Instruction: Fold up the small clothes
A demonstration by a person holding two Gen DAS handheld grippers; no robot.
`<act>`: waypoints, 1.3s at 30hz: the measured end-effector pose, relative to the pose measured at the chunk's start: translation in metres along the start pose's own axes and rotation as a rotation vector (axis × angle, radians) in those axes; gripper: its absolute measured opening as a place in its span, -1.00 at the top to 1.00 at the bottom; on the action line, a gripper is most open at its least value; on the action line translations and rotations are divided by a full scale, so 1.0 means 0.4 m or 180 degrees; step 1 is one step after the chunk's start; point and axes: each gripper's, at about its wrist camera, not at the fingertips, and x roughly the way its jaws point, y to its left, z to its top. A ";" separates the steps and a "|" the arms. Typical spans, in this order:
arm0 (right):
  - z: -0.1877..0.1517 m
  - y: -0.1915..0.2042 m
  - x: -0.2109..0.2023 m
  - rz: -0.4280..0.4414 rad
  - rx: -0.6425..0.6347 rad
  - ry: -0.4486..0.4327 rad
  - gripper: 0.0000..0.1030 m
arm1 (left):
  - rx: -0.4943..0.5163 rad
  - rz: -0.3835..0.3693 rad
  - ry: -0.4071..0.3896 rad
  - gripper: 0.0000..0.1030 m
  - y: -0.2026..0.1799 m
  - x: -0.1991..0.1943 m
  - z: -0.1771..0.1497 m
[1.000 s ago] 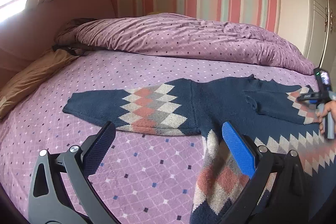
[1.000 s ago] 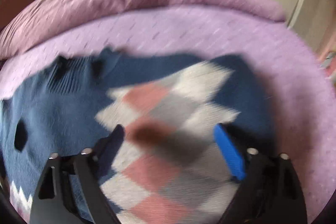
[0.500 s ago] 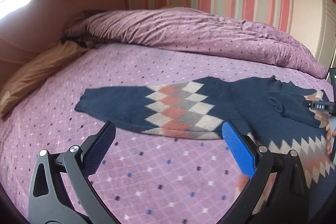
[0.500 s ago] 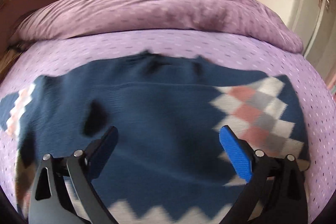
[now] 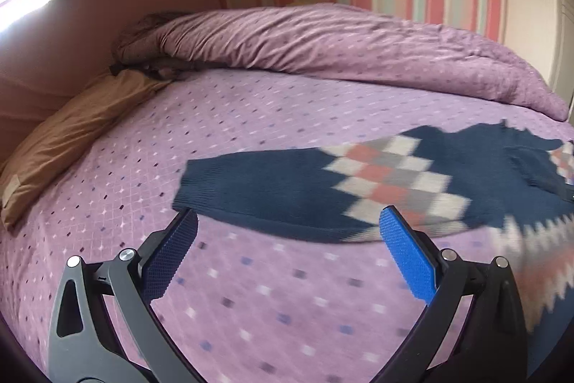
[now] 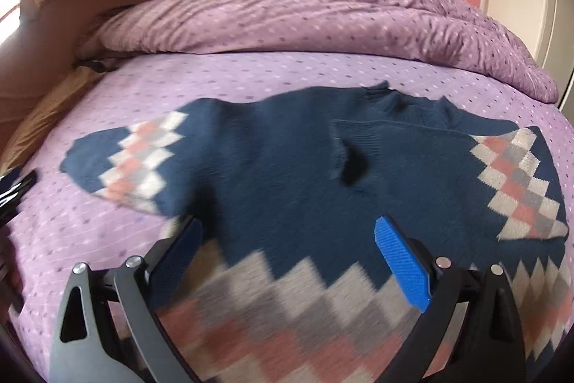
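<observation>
While the navy argyle sweater (image 6: 287,174) lies spread flat across the purple bedspread (image 5: 251,117), with one sleeve already folded in over the chest, the step in hand appears to be folding the remaining sleeve.

Left side: the tan pillow (image 5: 68,128) rests against the edge of the bed, well apart from the garment. The left sleeve (image 5: 258,189) extends outward, its ribbed cuff end just beyond the dark-padded finger. The left gripper (image 5: 287,236) hovers above the bedspread with its jaws spread wide and nothing between them. To fold well, lower the gripper onto the cuff, pinch both knit layers at the cuff edge, and carry the sleeve across the body so that it lies parallel to the hem. Lift only enough to clear the fabric; a high lift is likely to drag the body out of shape.

Centre: the collar (image 6: 387,96) points toward the rolled duvet (image 6: 305,20). Keep the fold line at the shoulder seam.

Right side: the right sleeve (image 6: 412,146) lies folded across the chest, cuff near the middle. The right gripper (image 6: 287,232) hovers over the lower body of the sweater, jaws wide apart and empty. Use it to hold the torso in place if the knit shifts during the left fold.
</observation>
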 end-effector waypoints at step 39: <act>0.020 0.054 -0.019 -0.0144 -0.0251 -0.0128 -0.89 | -0.0558 0.0036 0.0689 0.68 0.210 0.350 0.075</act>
